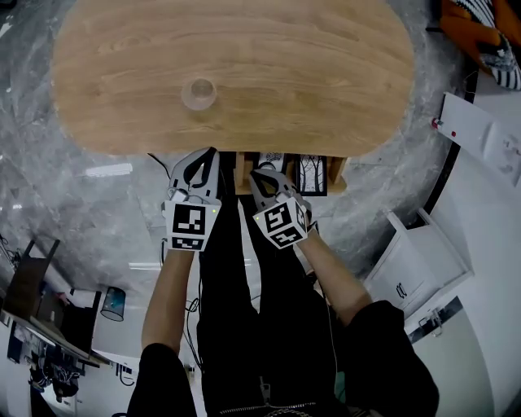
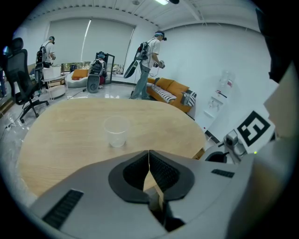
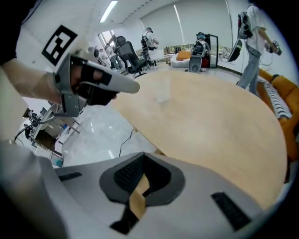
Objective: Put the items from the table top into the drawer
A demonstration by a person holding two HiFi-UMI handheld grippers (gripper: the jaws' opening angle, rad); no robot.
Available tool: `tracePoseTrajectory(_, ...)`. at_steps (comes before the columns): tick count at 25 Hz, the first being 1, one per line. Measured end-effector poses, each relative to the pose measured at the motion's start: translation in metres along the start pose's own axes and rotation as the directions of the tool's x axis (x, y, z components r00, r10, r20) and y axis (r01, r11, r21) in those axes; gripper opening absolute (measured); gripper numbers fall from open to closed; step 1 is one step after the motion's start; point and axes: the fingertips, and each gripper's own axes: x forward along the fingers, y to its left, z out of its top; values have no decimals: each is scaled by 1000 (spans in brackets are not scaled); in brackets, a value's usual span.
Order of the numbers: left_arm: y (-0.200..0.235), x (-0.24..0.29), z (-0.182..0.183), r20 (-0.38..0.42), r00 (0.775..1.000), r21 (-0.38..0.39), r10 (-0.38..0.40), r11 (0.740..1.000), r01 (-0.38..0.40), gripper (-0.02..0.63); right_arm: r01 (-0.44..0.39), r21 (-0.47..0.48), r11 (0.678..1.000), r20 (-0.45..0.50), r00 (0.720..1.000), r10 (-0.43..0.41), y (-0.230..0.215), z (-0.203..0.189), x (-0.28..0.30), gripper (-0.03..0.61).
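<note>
A clear plastic cup (image 1: pixel 198 92) stands upright on the oval wooden table top (image 1: pixel 326 73), left of its middle; it also shows as the cup (image 2: pixel 115 131) in the left gripper view and, blurred, as the cup (image 3: pixel 162 92) in the right gripper view. Below the table's near edge an open drawer (image 1: pixel 241 174) holds black-and-white printed items (image 1: pixel 309 173). My left gripper (image 1: pixel 203 156) (image 2: pixel 149 158) is shut and empty at the near edge, short of the cup. My right gripper (image 1: pixel 262 174) (image 3: pixel 142 163) hangs over the drawer, shut with nothing between its pads.
White cabinets (image 1: pixel 423 261) stand to the right of the person's legs. An orange sofa (image 1: pixel 476 24) (image 2: pixel 170 88) sits beyond the table. People (image 2: pixel 148 63) and office chairs (image 2: pixel 21 74) are farther back in the room.
</note>
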Motion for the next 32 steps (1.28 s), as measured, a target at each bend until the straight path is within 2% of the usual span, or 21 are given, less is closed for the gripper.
tracePoseTrajectory(6,18,-8,-3,14,999,-42,44,998,-44,14,30,-6,1000,78,997,-29,-10,46,-6,9)
tracePoseTrajectory(10,21,-12,-4,22,998,-52,55,997,-54,14,18,47,999,175,984,-26,-16,79,-10,9)
tracePoseTrajectory(13,25,-16,-5,29,998,-65,64,996,-62,14,20,62,998,212,977,-33,-22,98,-9,10)
tracePoseTrajectory(15,29,-18,-6,34,997,-76,72,995,-69,14,20,79,997,225,974,-37,-28,112,-4,14)
tracePoseTrajectory(17,32,-20,-7,36,996,-85,79,994,-76,14,11,110,994,236,971,-37,-34,126,0,72)
tracePoseTrajectory(20,36,-23,-10,38,995,-95,88,992,-84,14,2,156,988,259,965,-43,-43,151,7,100)
tracePoseTrajectory(26,44,-32,-18,39,993,-118,111,987,-106,14,30,142,989,269,961,-68,-58,190,23,129)
tracePoseTrajectory(32,56,-41,-24,39,990,-136,134,983,-127,14,99,132,986,247,960,-129,-74,208,36,138)
